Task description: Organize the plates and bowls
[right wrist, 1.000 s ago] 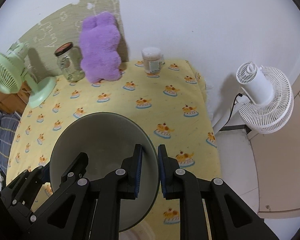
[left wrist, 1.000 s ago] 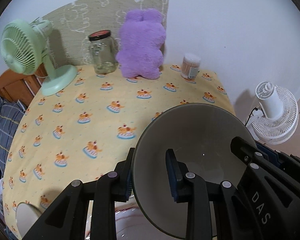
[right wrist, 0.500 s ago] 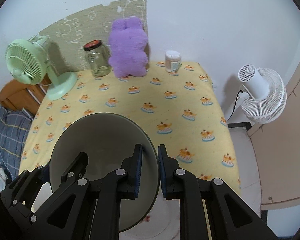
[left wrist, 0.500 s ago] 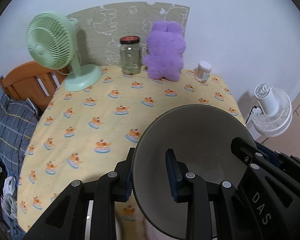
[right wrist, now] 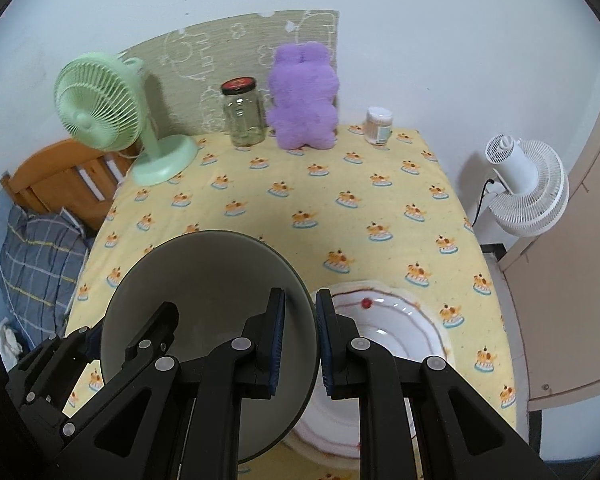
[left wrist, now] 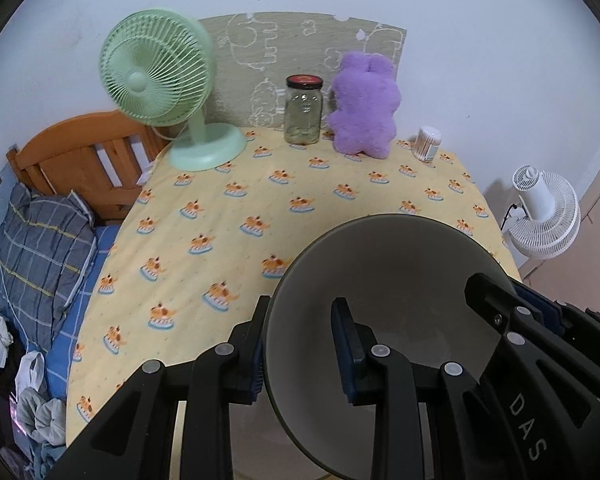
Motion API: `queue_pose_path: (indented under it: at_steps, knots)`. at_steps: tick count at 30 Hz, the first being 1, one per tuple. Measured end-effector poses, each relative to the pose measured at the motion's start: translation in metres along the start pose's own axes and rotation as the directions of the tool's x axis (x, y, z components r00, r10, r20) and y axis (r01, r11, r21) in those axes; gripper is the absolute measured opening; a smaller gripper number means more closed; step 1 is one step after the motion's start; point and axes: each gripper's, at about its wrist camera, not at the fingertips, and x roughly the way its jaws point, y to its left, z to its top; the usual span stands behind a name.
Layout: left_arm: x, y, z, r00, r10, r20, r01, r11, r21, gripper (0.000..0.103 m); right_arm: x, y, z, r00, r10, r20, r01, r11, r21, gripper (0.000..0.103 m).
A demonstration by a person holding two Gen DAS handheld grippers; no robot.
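The letters "DAS" are showing in grey on the black body of the right tool [left wrist: 500, 300], seen at the lower right edge of the left wrist view. The label on the small container [right wrist: 379, 125] at the back of the surface [right wrist: 340, 184] is too small to read.

Counter layout, both wrist views.
Along the counter's [right wrist: 300, 184] back edge, left to right: fan [right wrist: 100, 108], jar [right wrist: 244, 112], plush toy [right wrist: 304, 96], small container [right wrist: 378, 125]; a plate [right wrist: 384, 320] lies at the front right.
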Motion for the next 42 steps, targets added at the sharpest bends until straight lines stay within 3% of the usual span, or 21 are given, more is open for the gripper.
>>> queue_pose_path:
  at_steps: [10, 24, 42]
  knots:
    - [-0.004, 0.033, -0.028, 0.999, 0.015, -0.037, -0.015, 1.0, 0.012, 0.027, 0.0, 0.035, -0.029, 0.999, 0.008, -0.049, -0.009, 1.0, -0.012, 0.019]
    - [0.018, 0.053, -0.055, 0.994, 0.043, -0.102, -0.039, 0.998, 0.045, 0.026, 0.028, 0.052, -0.055, 0.991, 0.025, -0.134, -0.025, 1.0, 0.0, 0.019]
    - [0.043, 0.055, -0.057, 0.99, 0.026, -0.142, -0.016, 0.997, 0.07, 0.027, 0.053, 0.055, -0.061, 0.988, -0.001, -0.151, 0.002, 1.0, 0.009, 0.019]
